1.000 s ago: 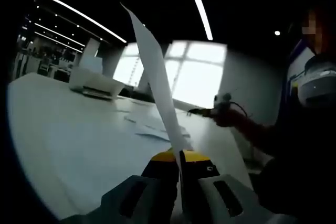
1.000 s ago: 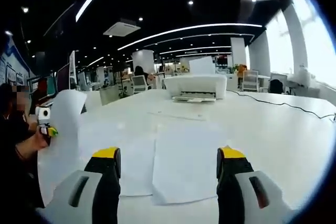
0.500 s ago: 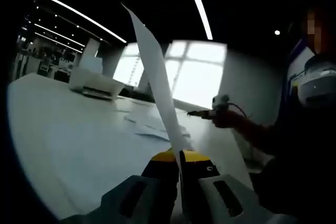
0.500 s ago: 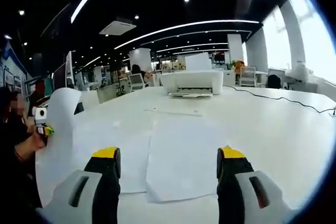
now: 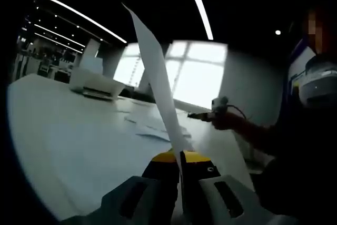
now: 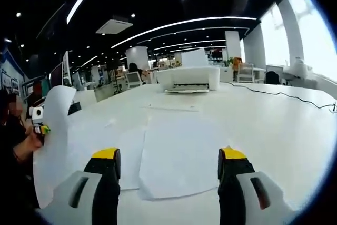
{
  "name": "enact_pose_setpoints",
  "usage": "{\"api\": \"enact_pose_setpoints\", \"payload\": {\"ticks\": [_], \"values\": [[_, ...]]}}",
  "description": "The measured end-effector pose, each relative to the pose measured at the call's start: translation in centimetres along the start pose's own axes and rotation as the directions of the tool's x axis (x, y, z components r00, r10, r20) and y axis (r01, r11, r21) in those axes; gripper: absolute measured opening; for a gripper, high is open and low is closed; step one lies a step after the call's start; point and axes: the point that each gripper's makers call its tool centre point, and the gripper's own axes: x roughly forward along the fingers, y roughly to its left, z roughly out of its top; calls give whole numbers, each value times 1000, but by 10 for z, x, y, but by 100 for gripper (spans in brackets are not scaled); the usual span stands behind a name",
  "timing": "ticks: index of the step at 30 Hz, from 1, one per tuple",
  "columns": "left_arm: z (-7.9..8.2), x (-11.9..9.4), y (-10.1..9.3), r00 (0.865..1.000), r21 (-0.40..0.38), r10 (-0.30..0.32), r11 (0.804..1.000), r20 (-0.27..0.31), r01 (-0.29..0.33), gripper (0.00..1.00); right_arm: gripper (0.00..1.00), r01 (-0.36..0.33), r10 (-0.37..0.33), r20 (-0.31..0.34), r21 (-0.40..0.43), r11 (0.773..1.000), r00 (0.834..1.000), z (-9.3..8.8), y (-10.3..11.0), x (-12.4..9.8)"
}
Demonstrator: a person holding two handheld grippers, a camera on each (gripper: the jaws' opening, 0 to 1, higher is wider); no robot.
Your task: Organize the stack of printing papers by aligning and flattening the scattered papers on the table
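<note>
Bright strip lights run across a dark office ceiling above a broad white table, where loose printing papers lie scattered flat, with a white printer at the far end.

The left gripper has its jaws pressed together on the lower edge of one sheet, which stands up off the table and curls at the top. The right gripper hangs over the flat sheets with its jaws spread wide, pinching nothing.

To do this step well, I judge the lifted sheet should be lowered onto the nearest flat sheet, its edges squared to that sheet's edges before the clamp lets go, while the free gripper presses the pile flat so nothing slides.

From the right gripper view the held sheet shows its broad curved face at the left, beside the left gripper. From the left gripper view the sheet is nearly edge-on, and the right gripper shows small over the table, before bright windows.
</note>
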Motion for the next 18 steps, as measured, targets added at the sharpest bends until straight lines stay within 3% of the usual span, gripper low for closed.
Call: {"api": "enact_pose_setpoints", "payload": {"ticks": [18], "values": [[-1, 3, -6, 1000, 1, 2, 1000, 0, -2, 6, 71, 20, -20, -2, 18, 1000, 1000, -6, -11, -1]]}}
